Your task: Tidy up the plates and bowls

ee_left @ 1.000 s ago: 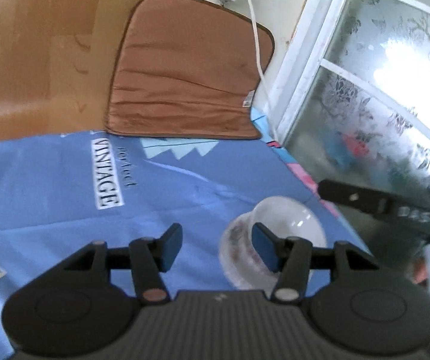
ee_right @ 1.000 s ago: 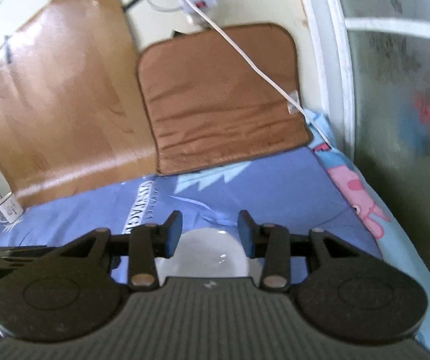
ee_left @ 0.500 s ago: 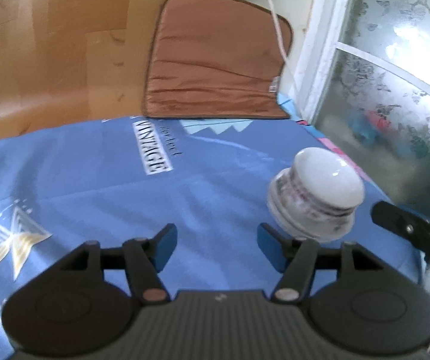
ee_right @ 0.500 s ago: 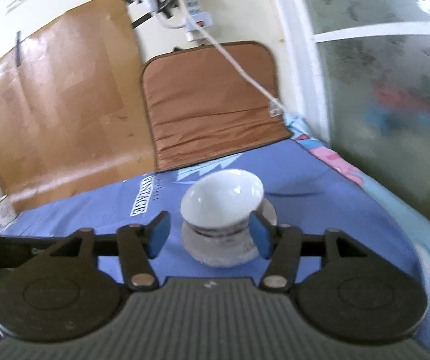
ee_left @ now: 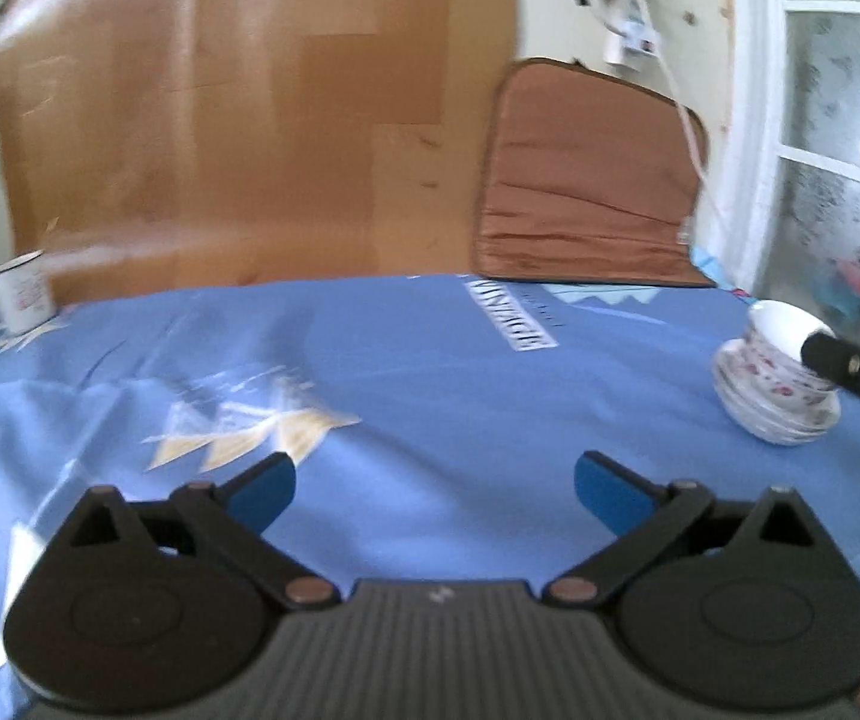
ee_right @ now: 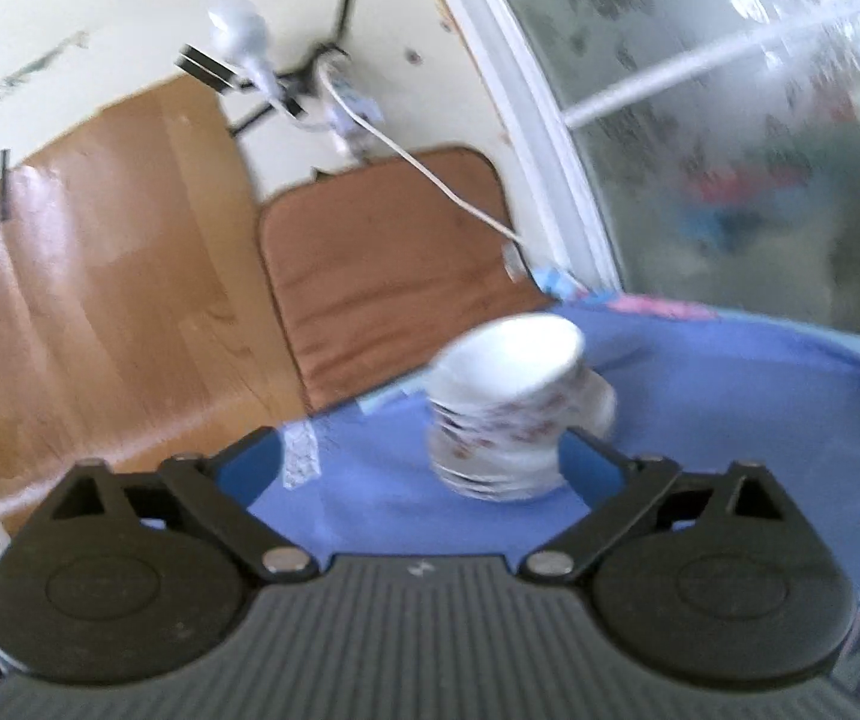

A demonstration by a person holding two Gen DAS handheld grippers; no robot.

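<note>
A white floral bowl [ee_left: 781, 357] sits on a stack of floral plates [ee_left: 772, 420] at the right of the blue tablecloth [ee_left: 418, 384]. My left gripper [ee_left: 435, 489] is open and empty, well left of the stack. In the right wrist view the bowl [ee_right: 511, 378] and plates [ee_right: 490, 468] stand just ahead, near the right finger. My right gripper [ee_right: 421, 465] is open and empty; one of its fingers [ee_left: 850, 363] shows in front of the bowl in the left wrist view.
A white enamel mug [ee_left: 16, 294] stands at the far left of the table. A brown cushion [ee_left: 586, 204] and a wooden board [ee_left: 238, 138] lean on the wall behind. A frosted window [ee_right: 748, 138] is at the right, by the table's edge.
Both grippers have drawn back from the bowl and plates and opened wider. The left gripper has swung left, so the stack now sits at its far right.
</note>
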